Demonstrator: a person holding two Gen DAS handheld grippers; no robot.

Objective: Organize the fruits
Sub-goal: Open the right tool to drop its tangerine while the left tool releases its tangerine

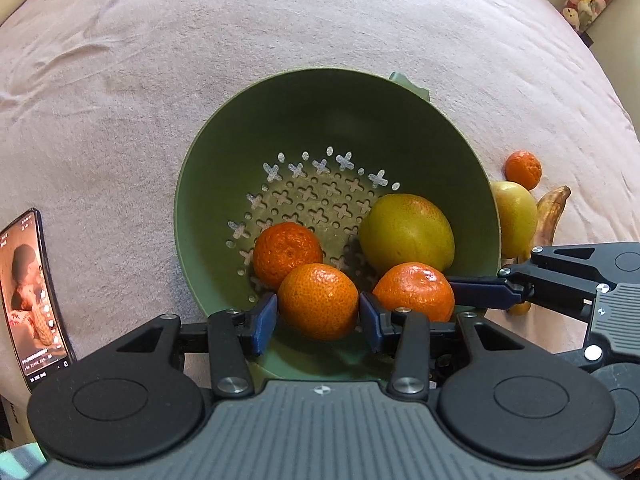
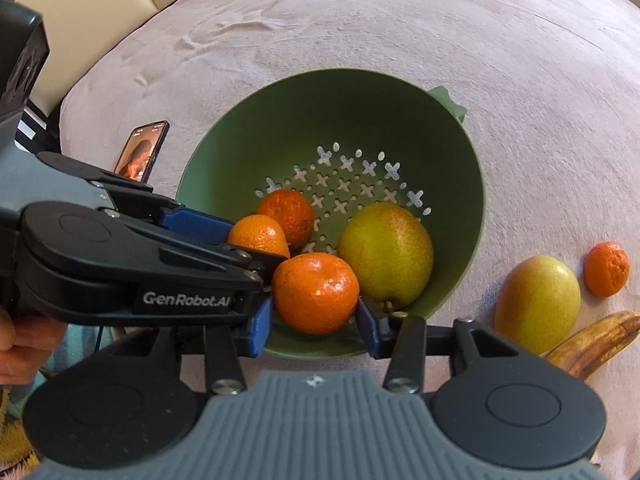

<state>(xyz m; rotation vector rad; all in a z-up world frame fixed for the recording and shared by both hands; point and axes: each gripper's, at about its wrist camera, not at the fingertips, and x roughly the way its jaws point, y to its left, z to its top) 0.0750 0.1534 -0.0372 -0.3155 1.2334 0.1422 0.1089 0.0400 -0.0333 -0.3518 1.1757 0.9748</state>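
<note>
A pink blanket (image 1: 160,80), soft and rumpled, covers the surface, so loose fruit on it should stay put. On it sits a green colander (image 1: 320,112), stiff plastic with a perforated bottom; it holds a pear (image 1: 406,232) and three mandarins. The pear is probably the heaviest piece, firm but smooth-skinned, best taken across its broad belly. Outside the rim lie a second pear (image 2: 538,304), a browned banana (image 2: 600,340) that is likely soft and bruises easily, and a lone mandarin (image 2: 606,274). The mandarins are light, with slightly yielding, pebbled peel that should grip well across the middle under gentle pressure. The left gripper (image 1: 318,322) has its blue pads on either side of the front mandarin (image 1: 318,300), seemingly grasping it at its widest part. The right gripper (image 2: 314,326) brackets the neighbouring mandarin (image 2: 316,292) the same way, its pads appearing to press the peel. A lit phone (image 1: 32,300) lies apart to the left.
</note>
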